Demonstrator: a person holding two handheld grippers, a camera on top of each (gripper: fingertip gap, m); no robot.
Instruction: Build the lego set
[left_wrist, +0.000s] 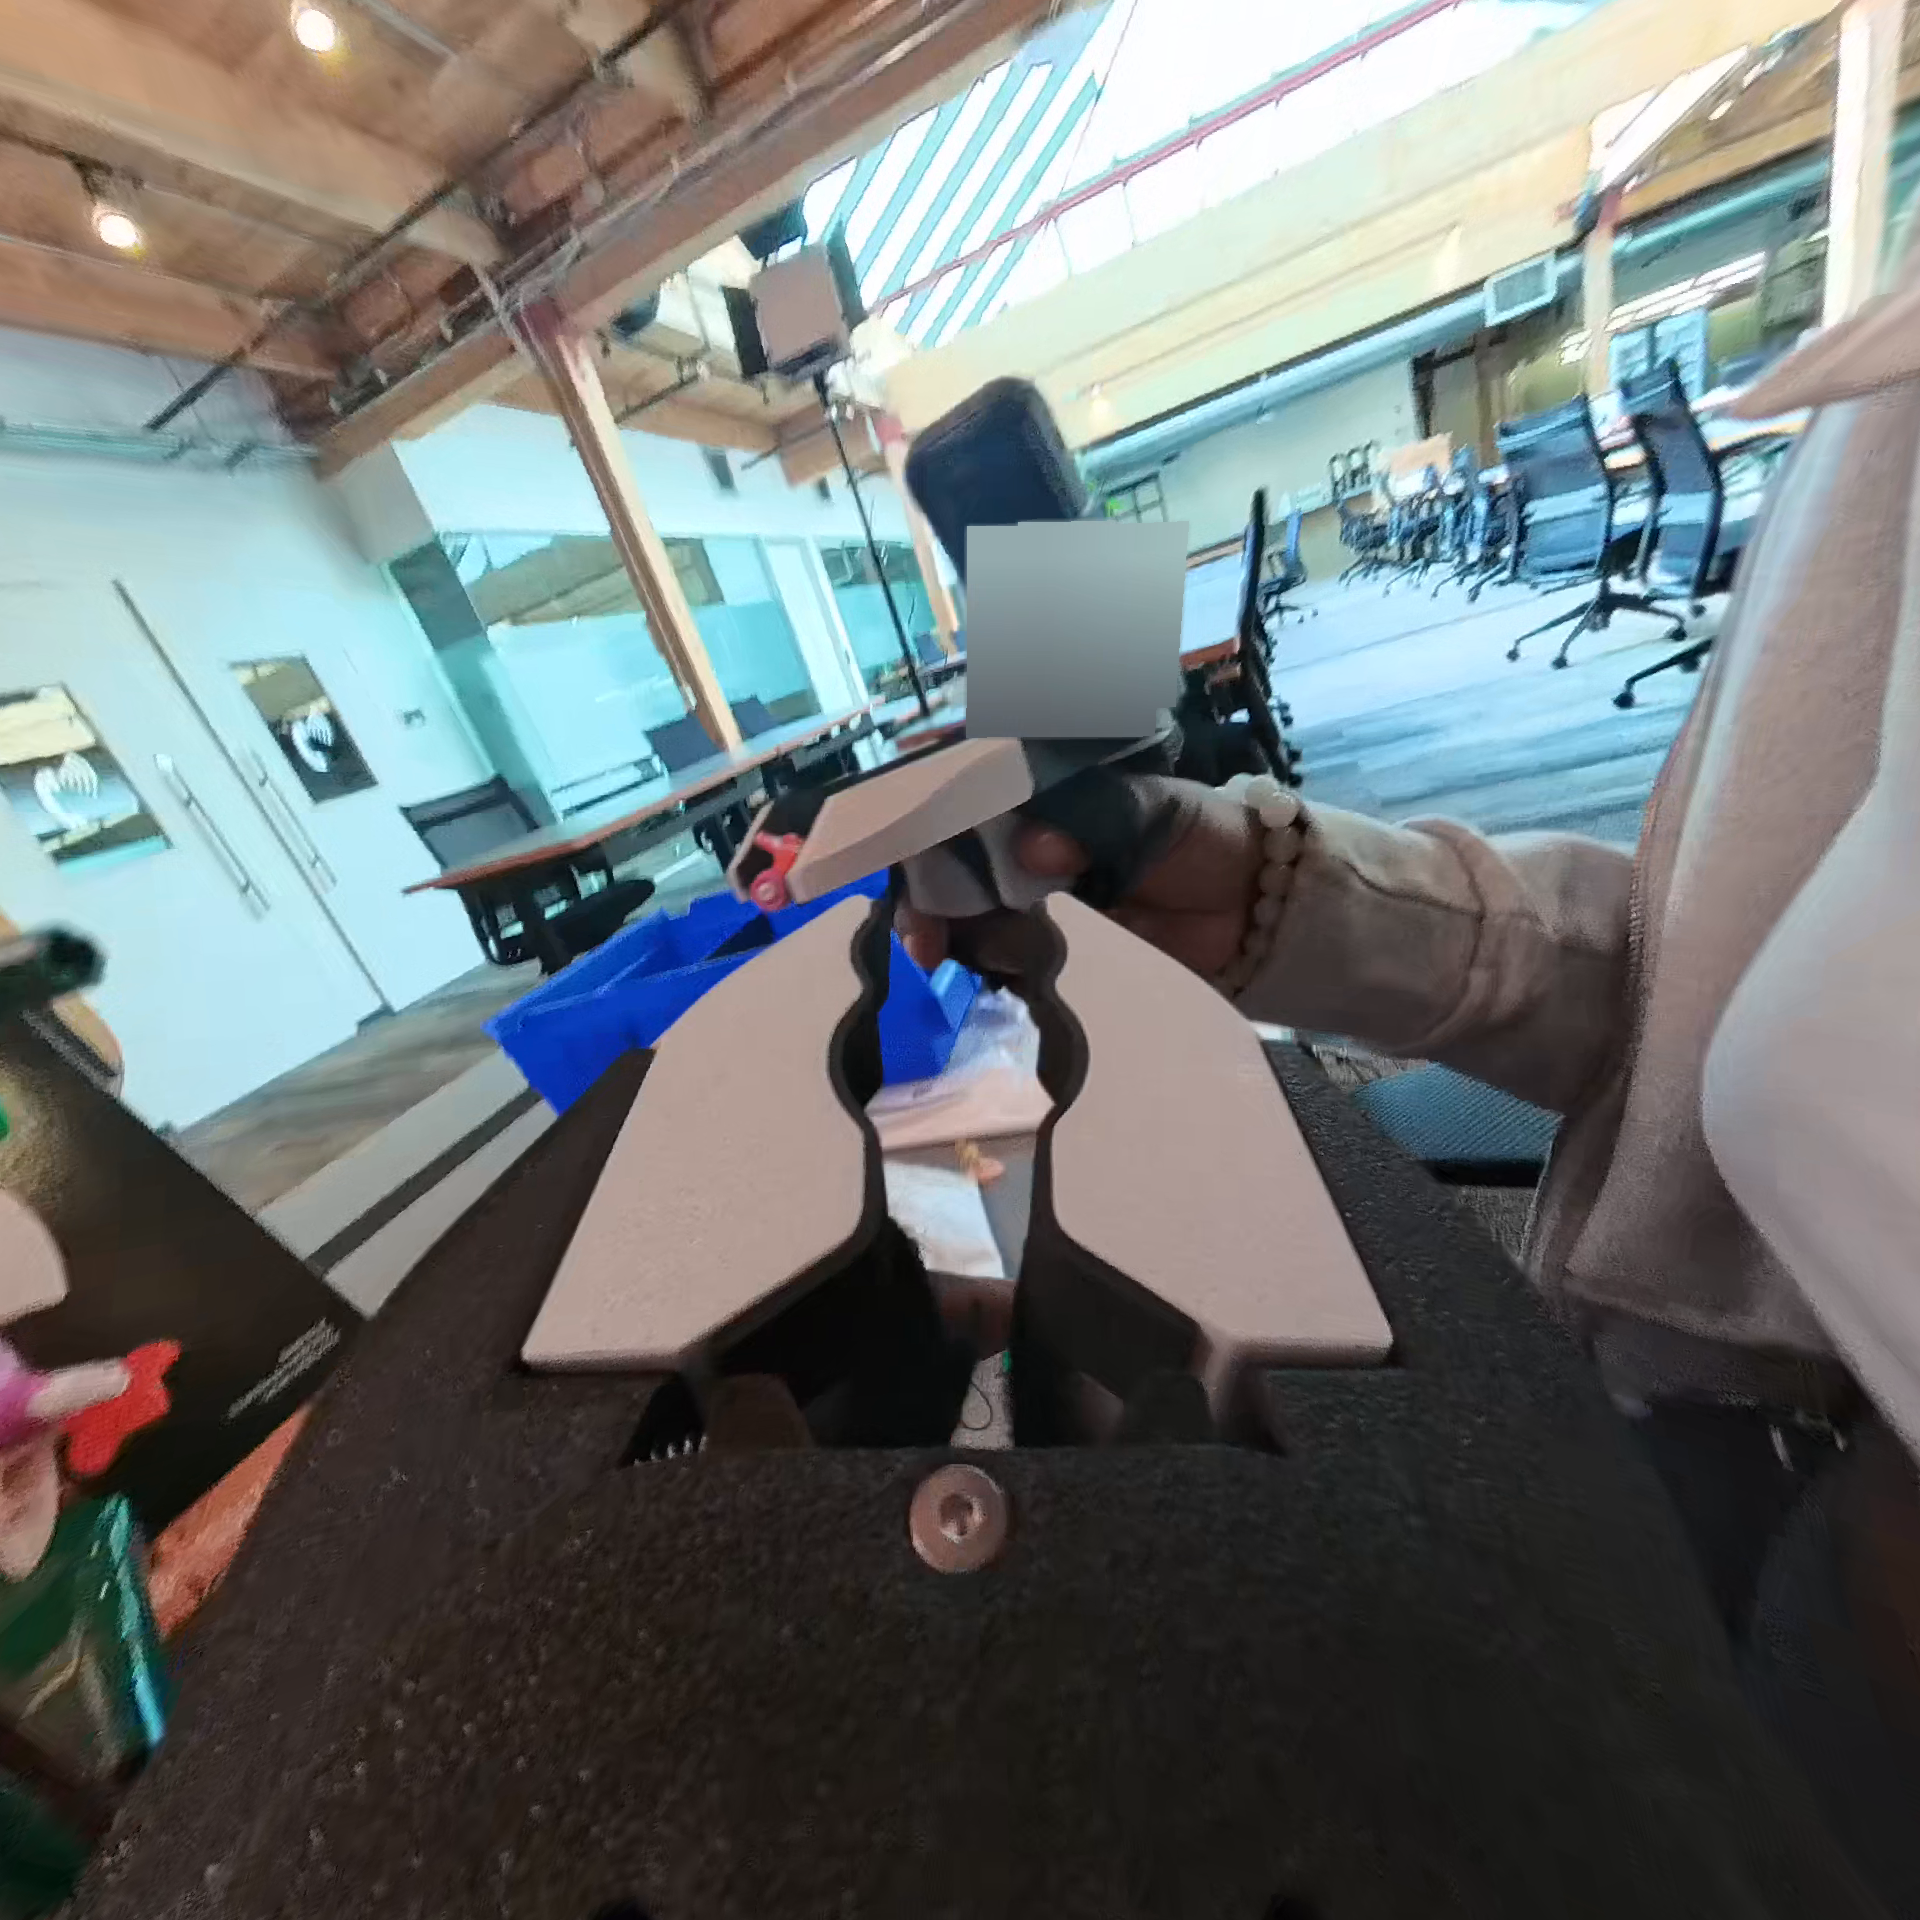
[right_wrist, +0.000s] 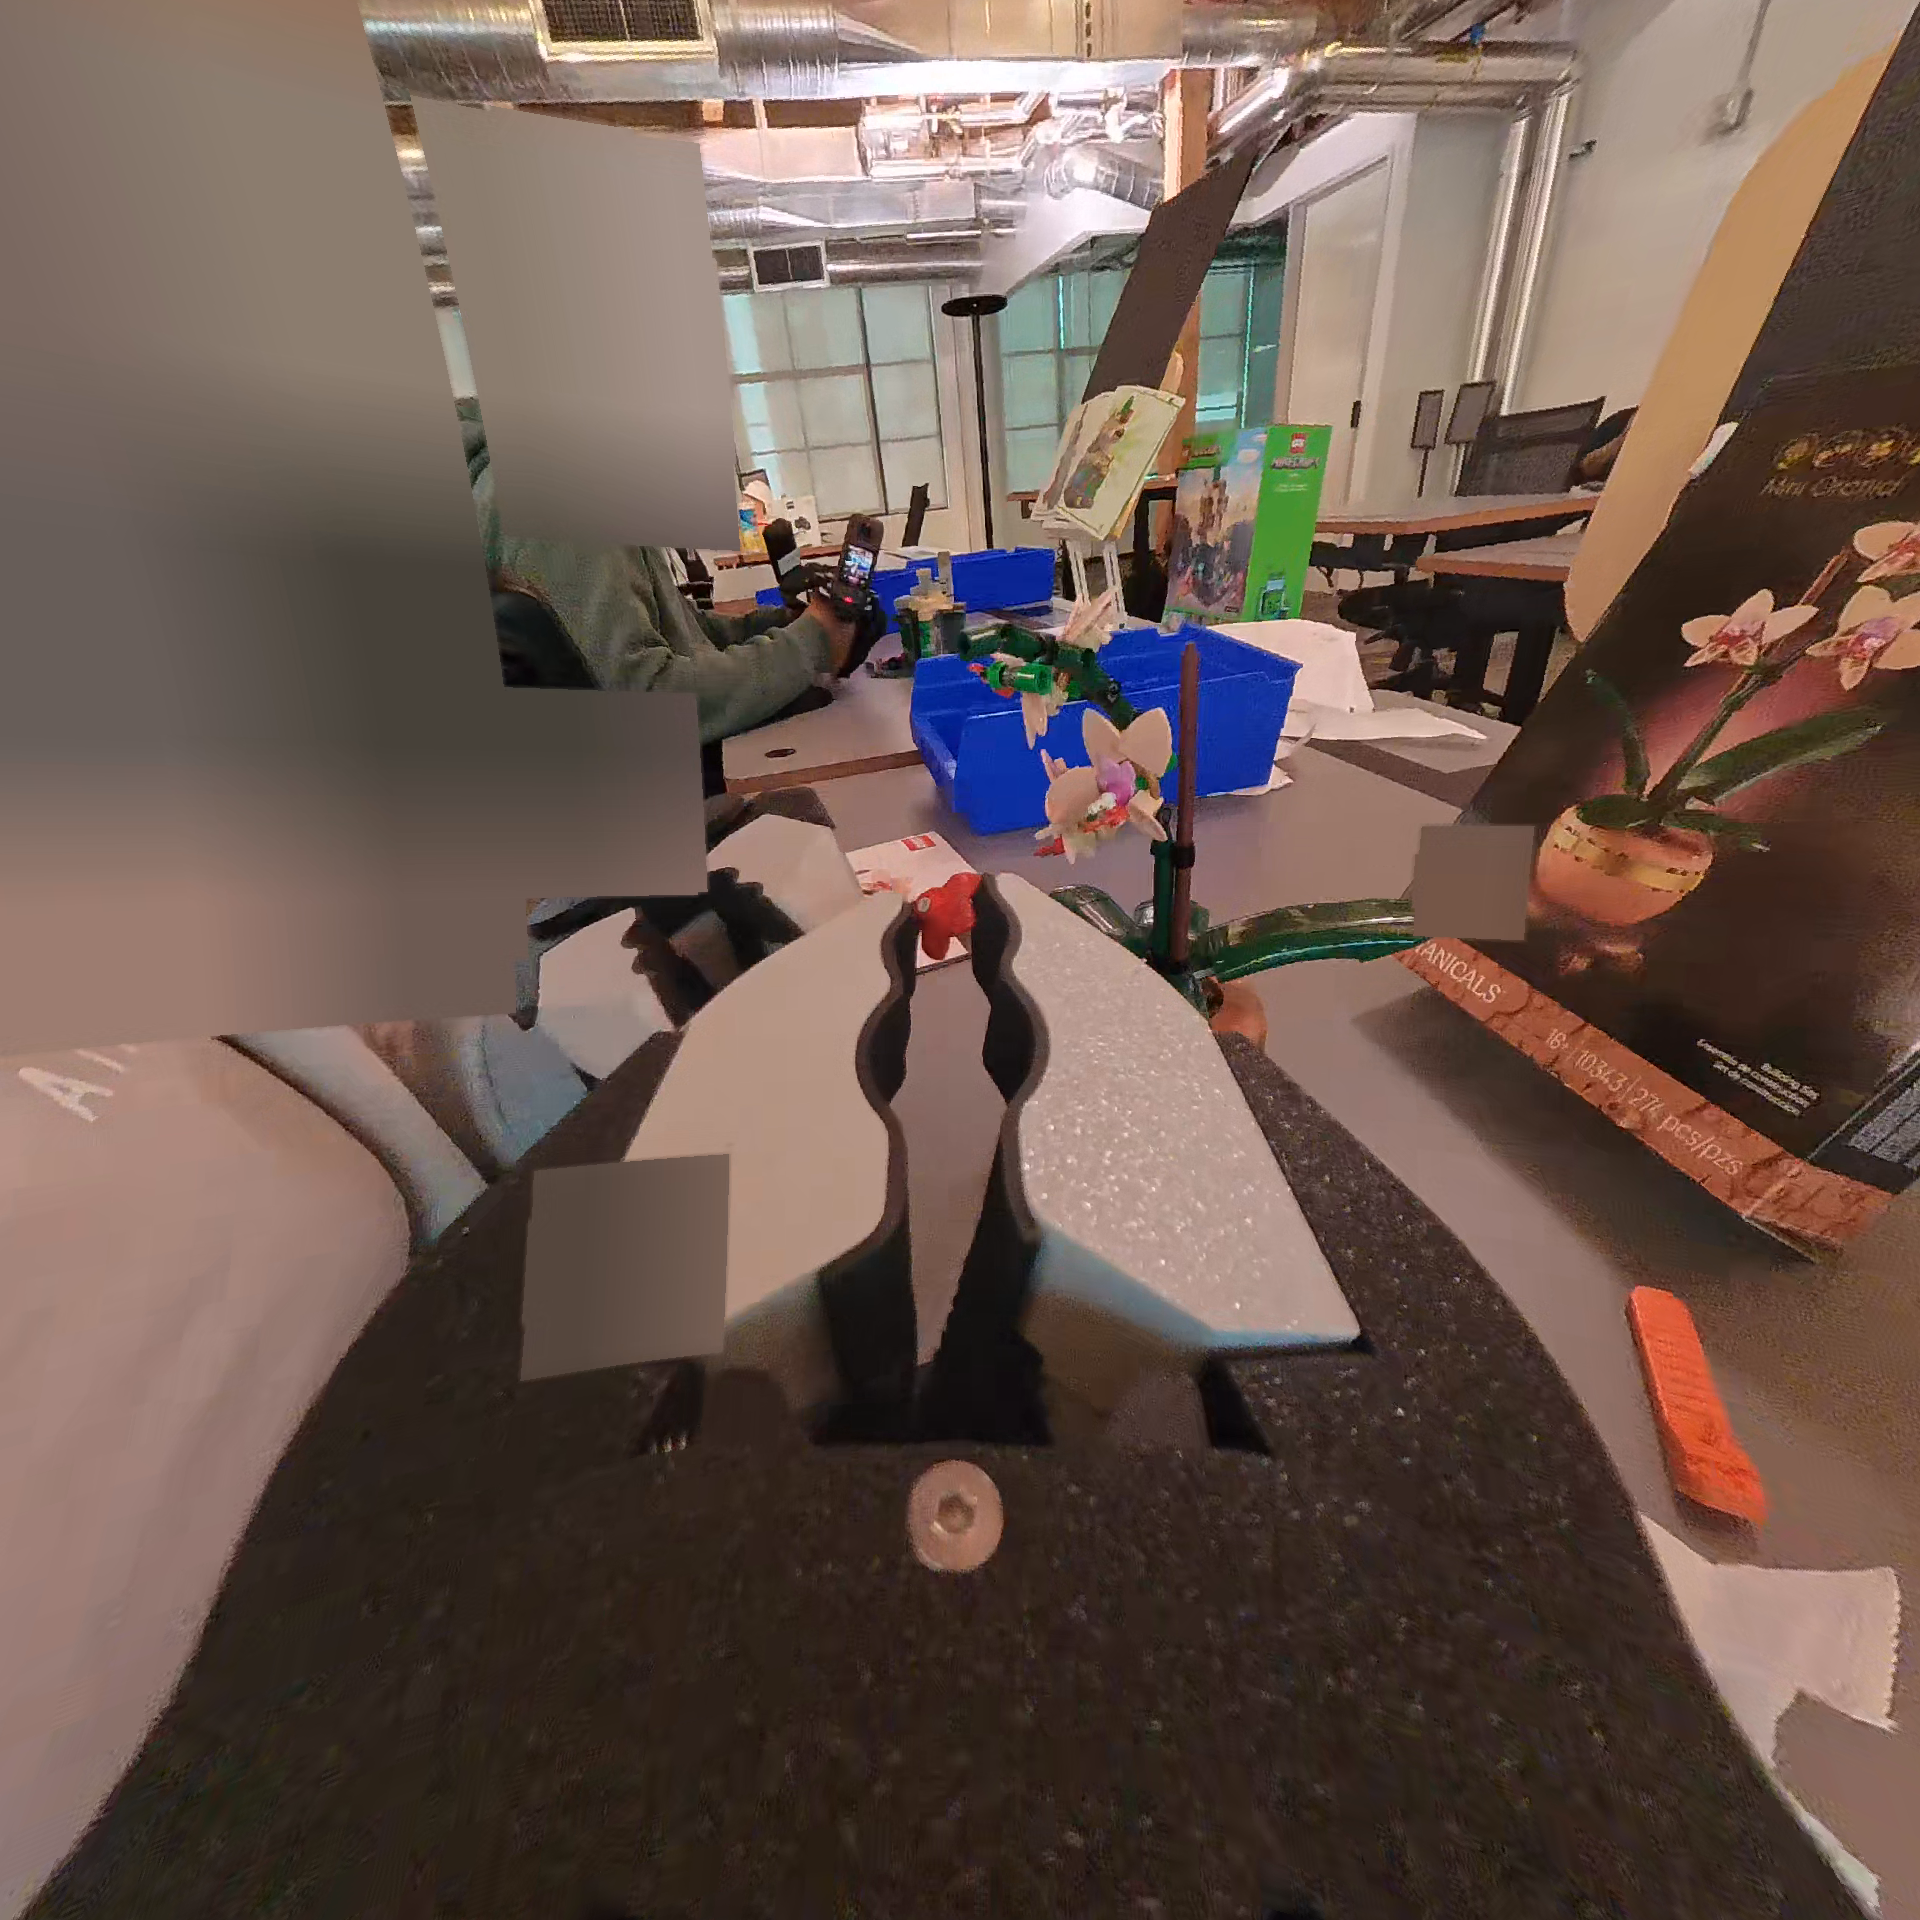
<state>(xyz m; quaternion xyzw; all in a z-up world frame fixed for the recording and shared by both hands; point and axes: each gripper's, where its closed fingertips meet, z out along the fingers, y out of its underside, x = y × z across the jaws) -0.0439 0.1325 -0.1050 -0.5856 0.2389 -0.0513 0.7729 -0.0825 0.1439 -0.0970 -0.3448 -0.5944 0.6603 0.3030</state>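
Note:
My right gripper (right_wrist: 951, 909) is shut on a small red Lego piece (right_wrist: 943, 916), pinched at its fingertips above the grey table. In the left wrist view the right gripper (left_wrist: 764, 862) shows ahead with the red piece (left_wrist: 771, 875) at its tip, held by a hand in a beige sleeve. My left gripper (left_wrist: 961, 914) is open and empty, its fingers pointing at that hand. The part-built Lego orchid (right_wrist: 1107, 790), with cream flowers, a brown stake (right_wrist: 1187, 790) and green leaves (right_wrist: 1309, 925), stands just right of the right gripper's tips.
The dark set box (right_wrist: 1714, 748) leans at the right and also shows at the left of the left wrist view (left_wrist: 156, 1226). There is a blue bin (right_wrist: 1226, 727) behind the orchid, an orange brick separator (right_wrist: 1694, 1403) on the table (right_wrist: 1403, 1195), and plastic bags (left_wrist: 956, 1164). Another person sits across the table. The part-built Lego orchid (right_wrist: 1107, 790) is about equally far from each gripper, around 12 cm.

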